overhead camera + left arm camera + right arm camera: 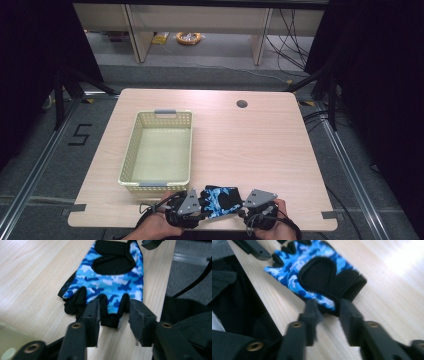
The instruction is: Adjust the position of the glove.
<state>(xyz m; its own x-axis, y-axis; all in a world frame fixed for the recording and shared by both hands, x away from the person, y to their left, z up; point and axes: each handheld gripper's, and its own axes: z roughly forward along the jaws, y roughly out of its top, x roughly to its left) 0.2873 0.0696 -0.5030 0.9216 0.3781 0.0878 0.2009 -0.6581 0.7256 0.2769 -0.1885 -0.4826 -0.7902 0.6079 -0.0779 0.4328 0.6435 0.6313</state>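
The glove (220, 200), blue camouflage with black trim, lies flat at the near edge of the table (260, 150), just right of the basket (157, 150). I have a gripper at each end of it. In the left gripper view, the left gripper (113, 312) stands with its jaws apart, straddling one black finger stub without pinching it. In the right gripper view, the right gripper (328, 308) is also parted, its tips at the black wrist strap and cuff edge, again not clamped.

My worry is the grasp. The fabric lies flush on the wood, so if I close from this height the jaws may meet above it or catch only a thin fold, and the glove would slip free on lifting. The stub in the left jaws is short; a small sideways drift would miss it. The glove also sits close to the table's edge, so a nudge from either gripper toward me could push it off. If only one end holds, the rest will dangle and may snag the basket's rim on the way over.
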